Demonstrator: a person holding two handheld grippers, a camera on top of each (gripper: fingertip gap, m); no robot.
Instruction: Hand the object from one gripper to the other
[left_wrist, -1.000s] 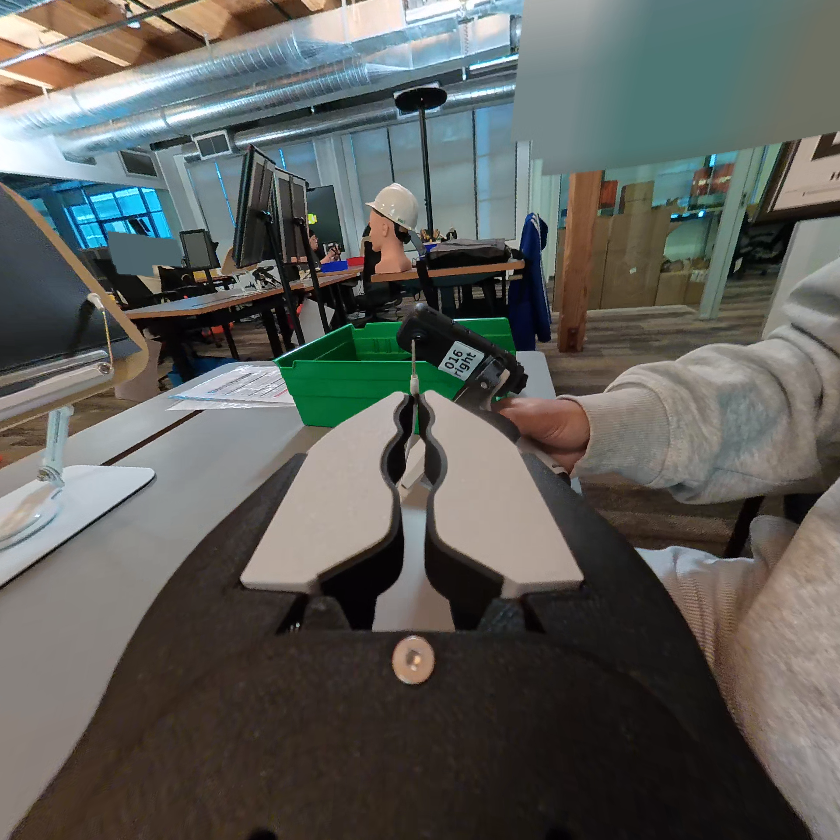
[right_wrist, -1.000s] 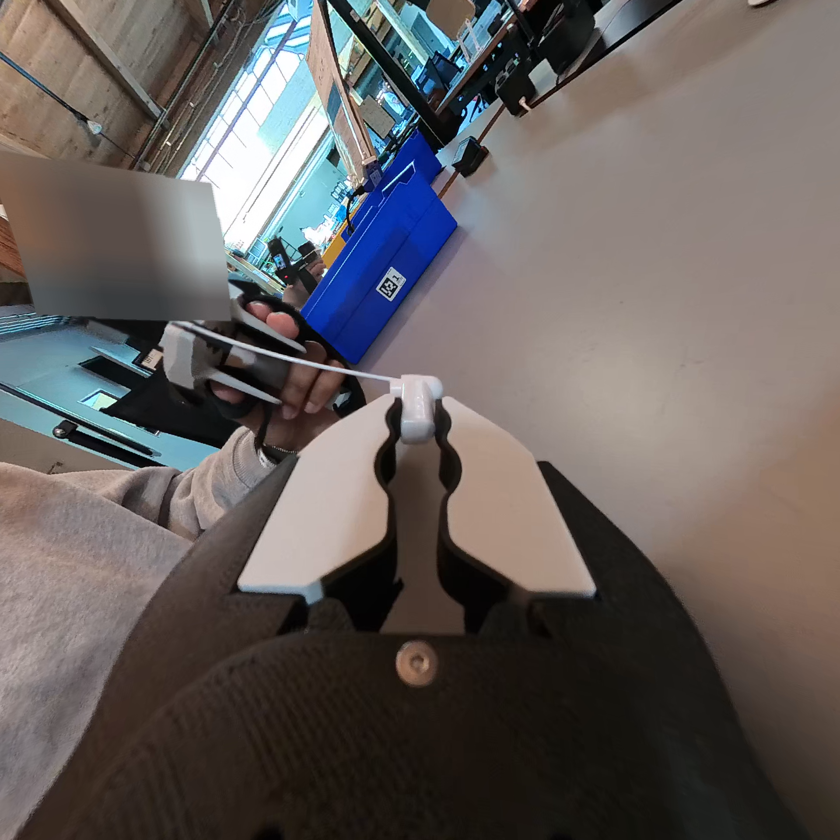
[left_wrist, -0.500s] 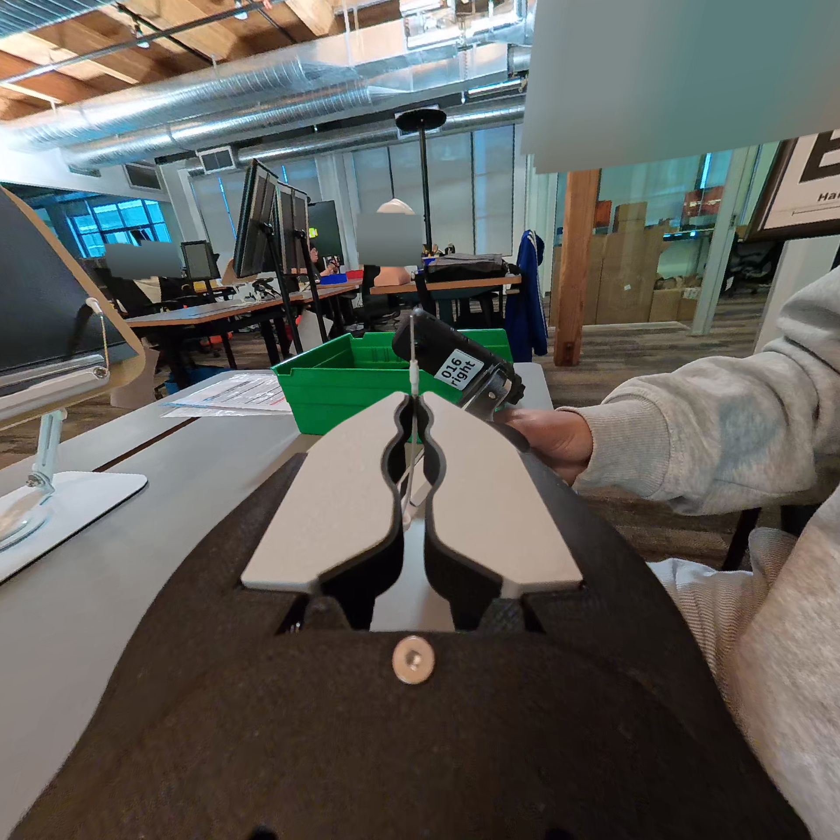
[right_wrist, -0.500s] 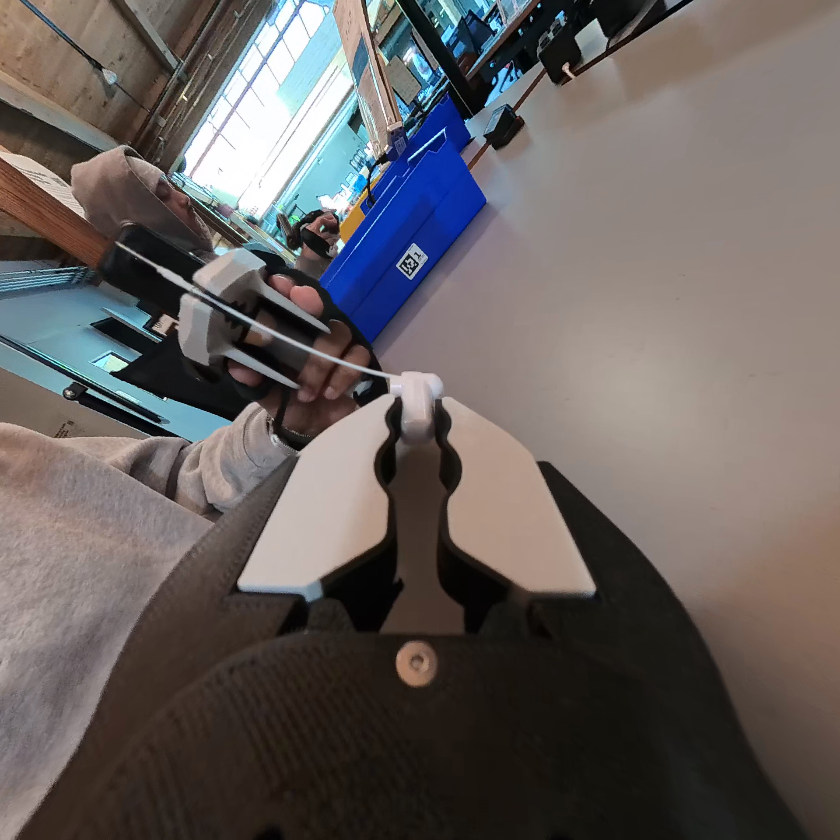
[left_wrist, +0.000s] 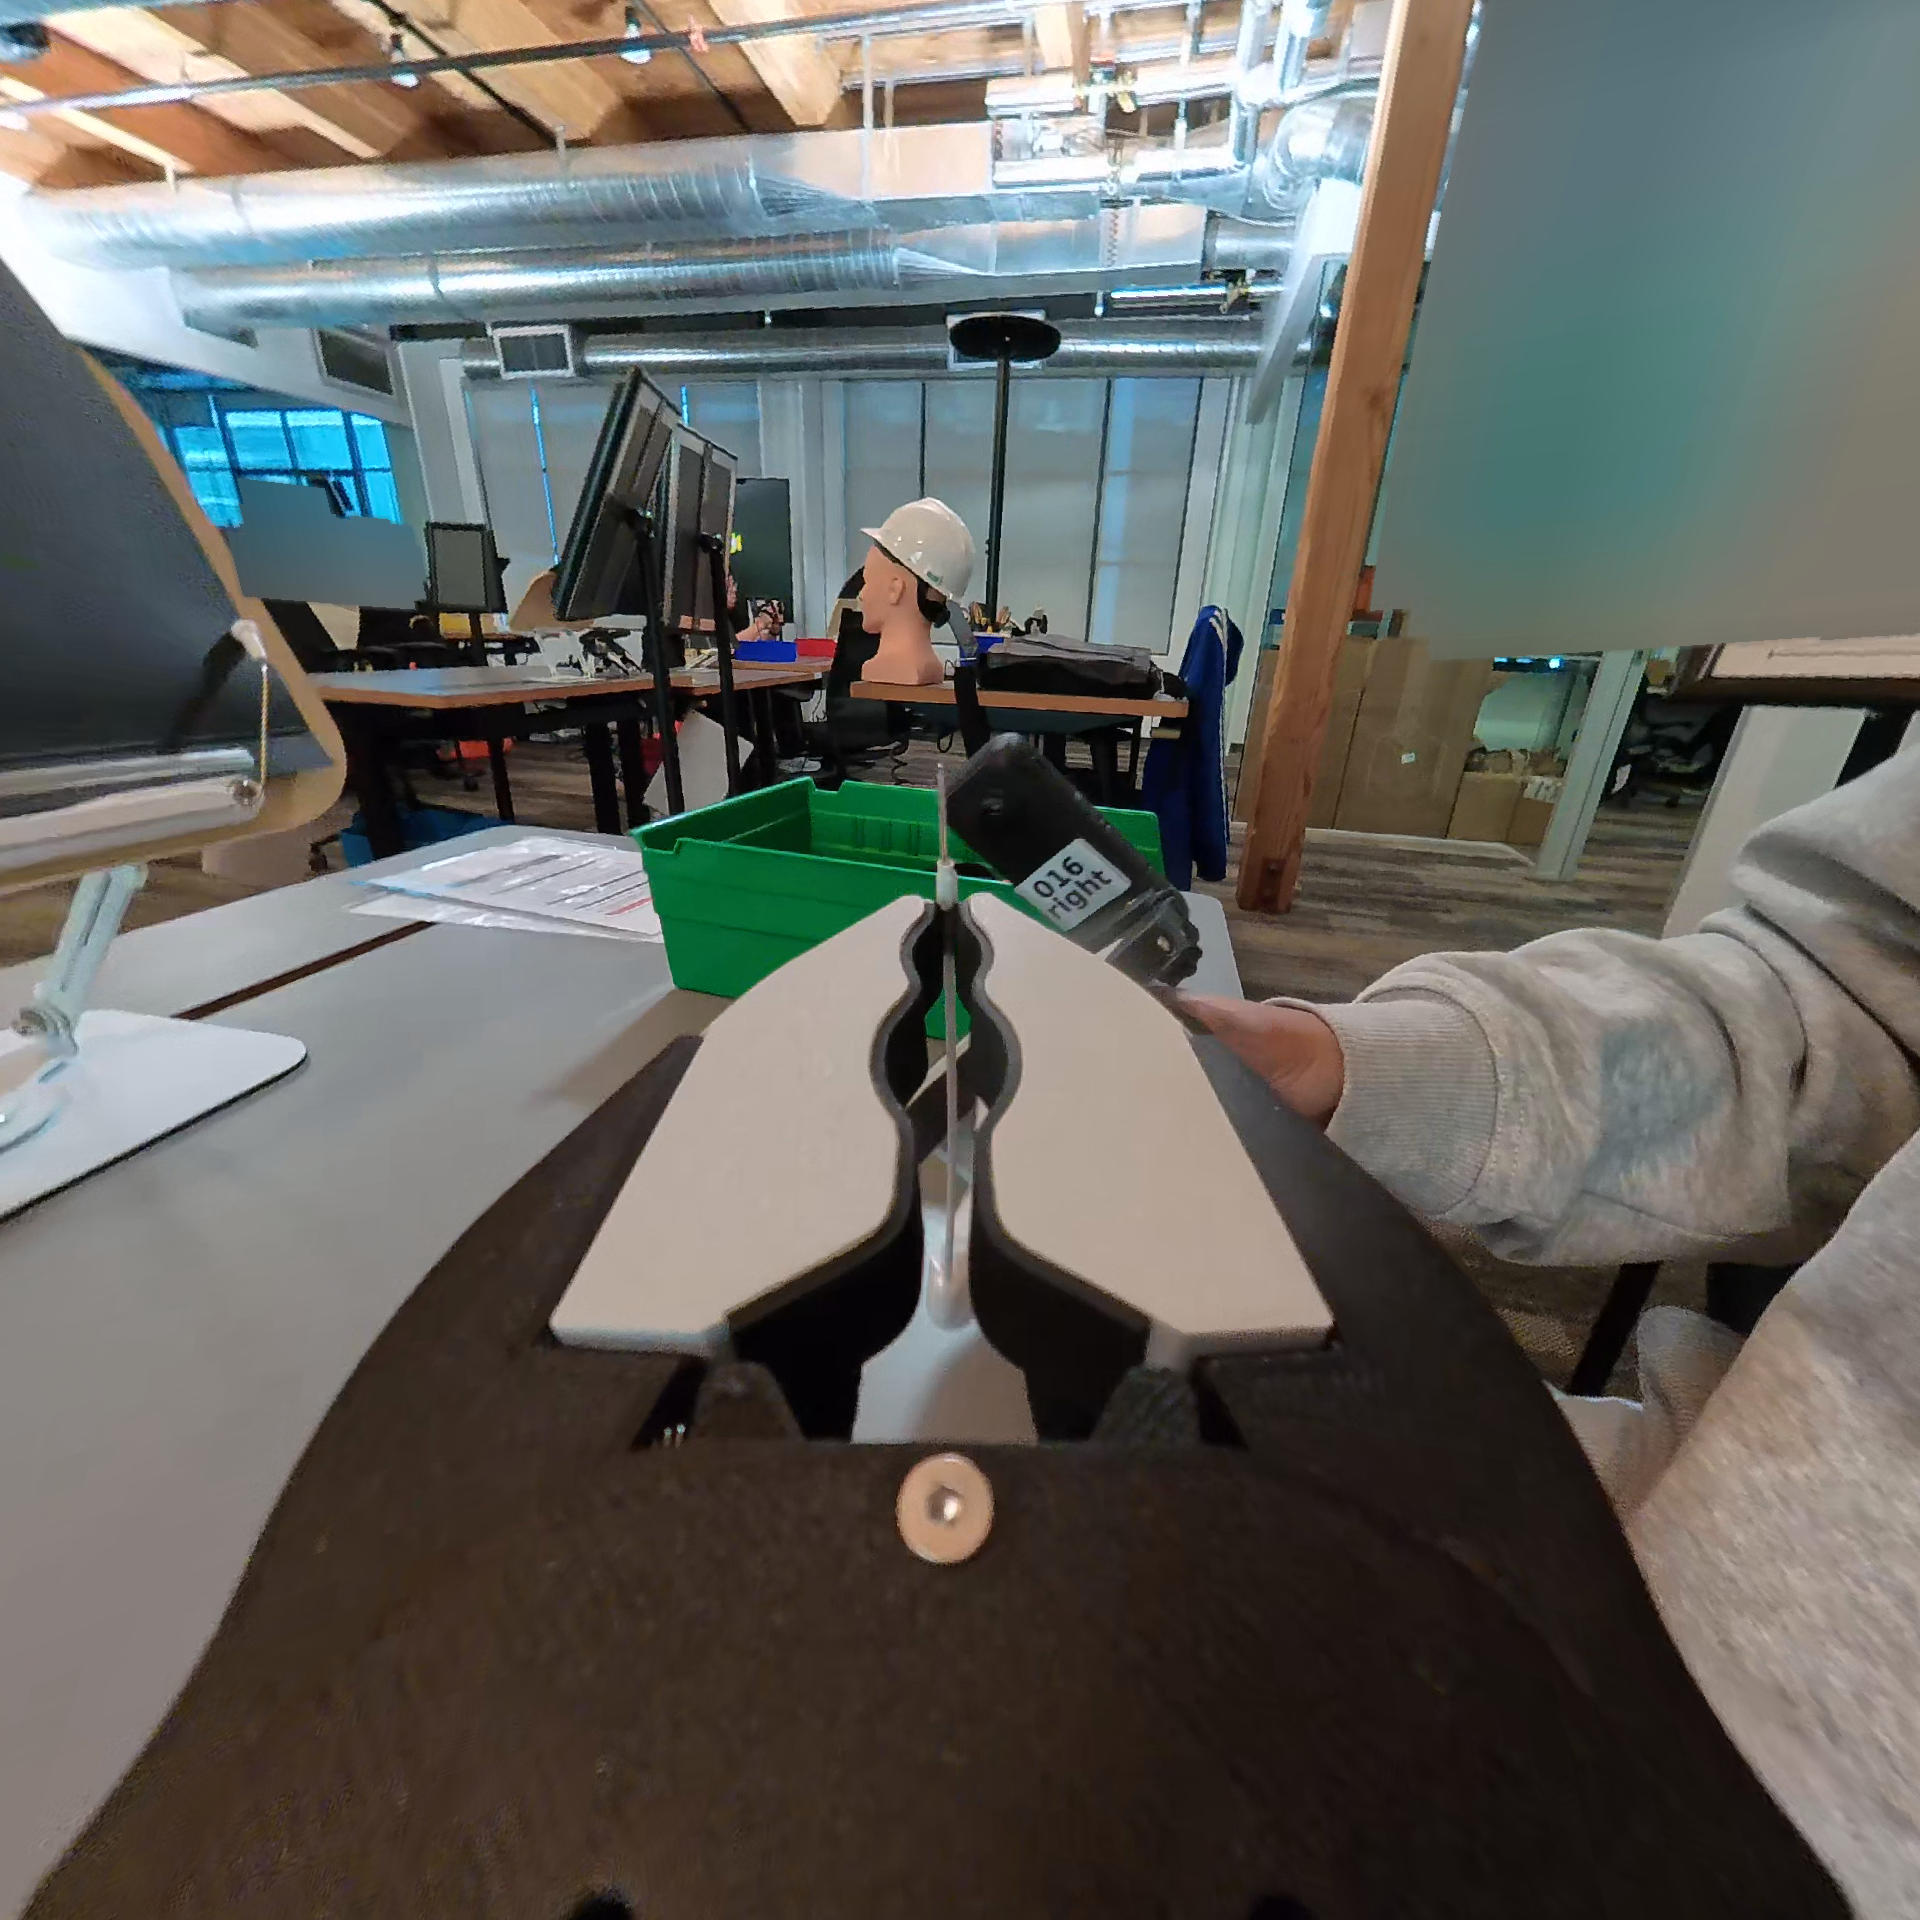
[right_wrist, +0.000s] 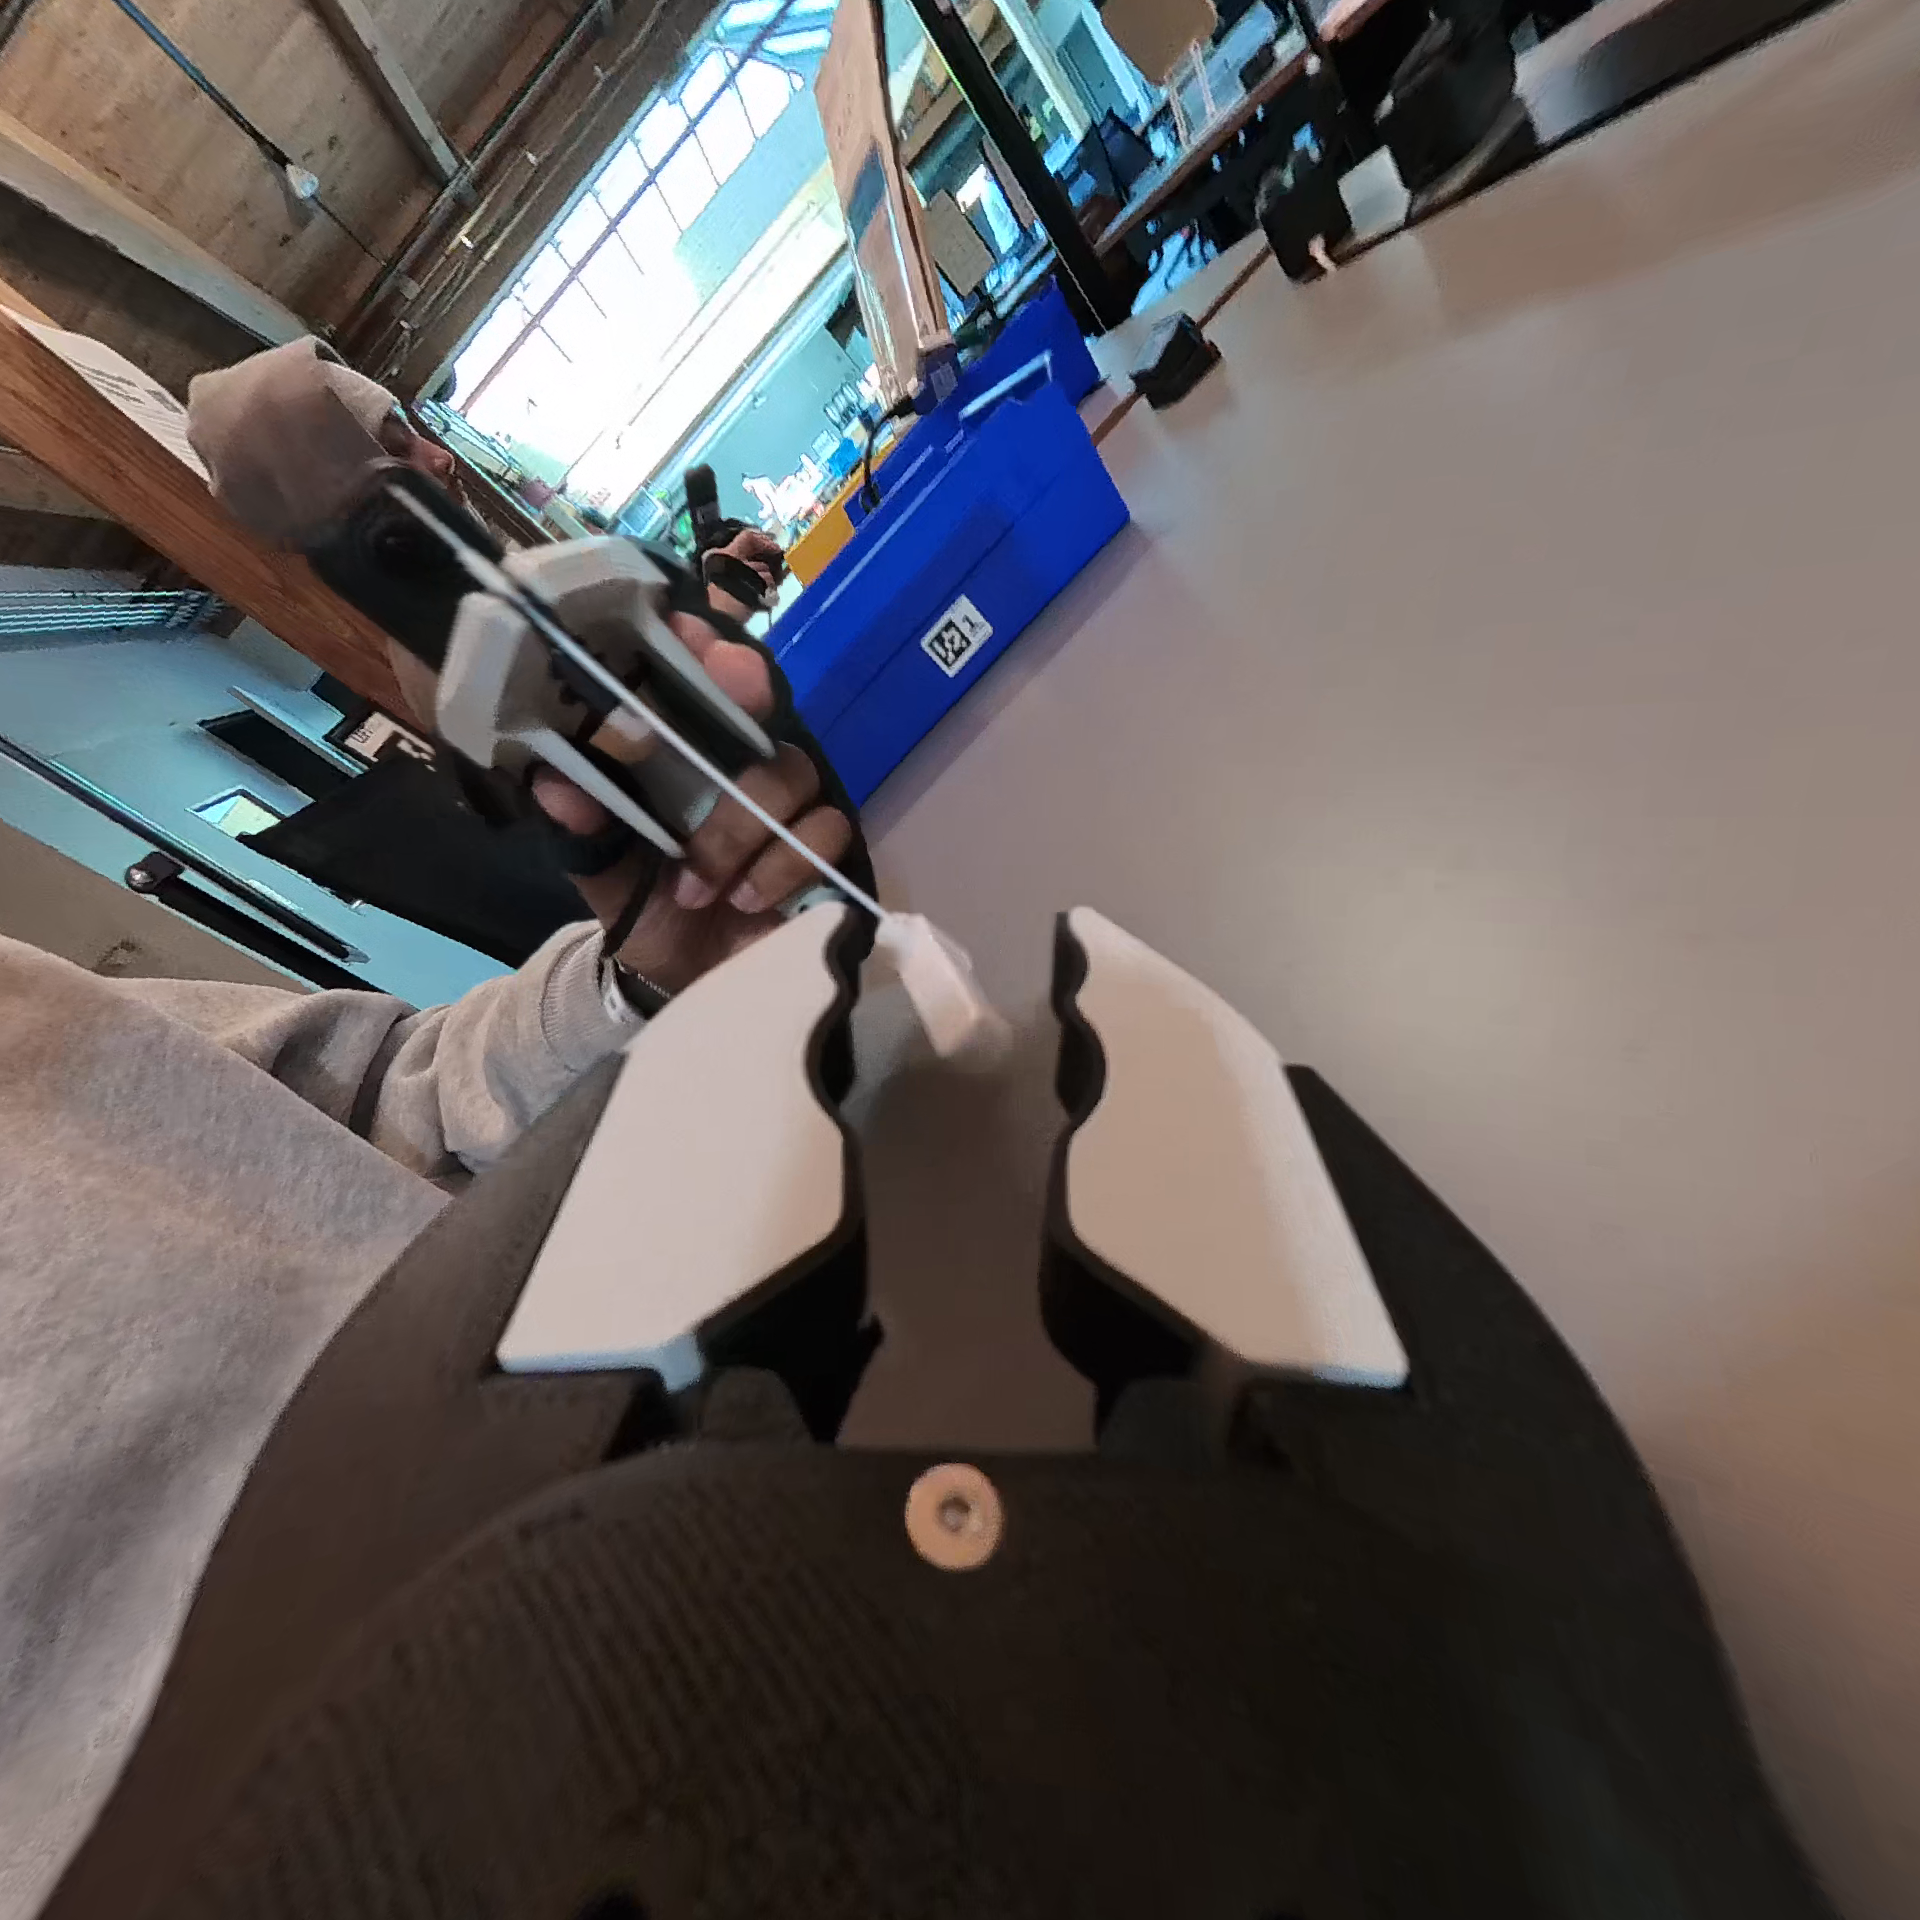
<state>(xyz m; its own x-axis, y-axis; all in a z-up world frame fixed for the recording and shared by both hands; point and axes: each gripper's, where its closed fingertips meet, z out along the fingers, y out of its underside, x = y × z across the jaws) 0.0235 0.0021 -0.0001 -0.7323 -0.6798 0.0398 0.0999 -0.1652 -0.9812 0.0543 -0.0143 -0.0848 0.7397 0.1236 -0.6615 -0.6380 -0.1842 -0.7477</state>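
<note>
The object is a thin white strap with a small white block head, like a cable tie (left_wrist: 948, 1039). My left gripper (left_wrist: 945, 909) is shut on the strap, which runs upright between its fingers. In the right wrist view the head of the cable tie (right_wrist: 940, 987) sits loose in the gap of my right gripper (right_wrist: 956, 925), whose jaws stand open. There the left gripper (right_wrist: 722, 800) shows farther off, held in a hand, still pinching the strap. The black body of the right gripper (left_wrist: 1070, 873) shows just beyond the left fingertips.
A green bin (left_wrist: 769, 904) stands on the grey table (left_wrist: 312, 1195) ahead, with papers (left_wrist: 520, 883) left of it and a monitor stand base (left_wrist: 135, 1081) at far left. A blue bin (right_wrist: 966, 582) sits on the table. A grey sleeve (left_wrist: 1558, 1091) is at right. One gripper's finger ends stand about 10 cm off the other's.
My right gripper has opened and let go of the cable tie's head. The left gripper stays shut on the strap and now appears nearer in the right wrist view.
</note>
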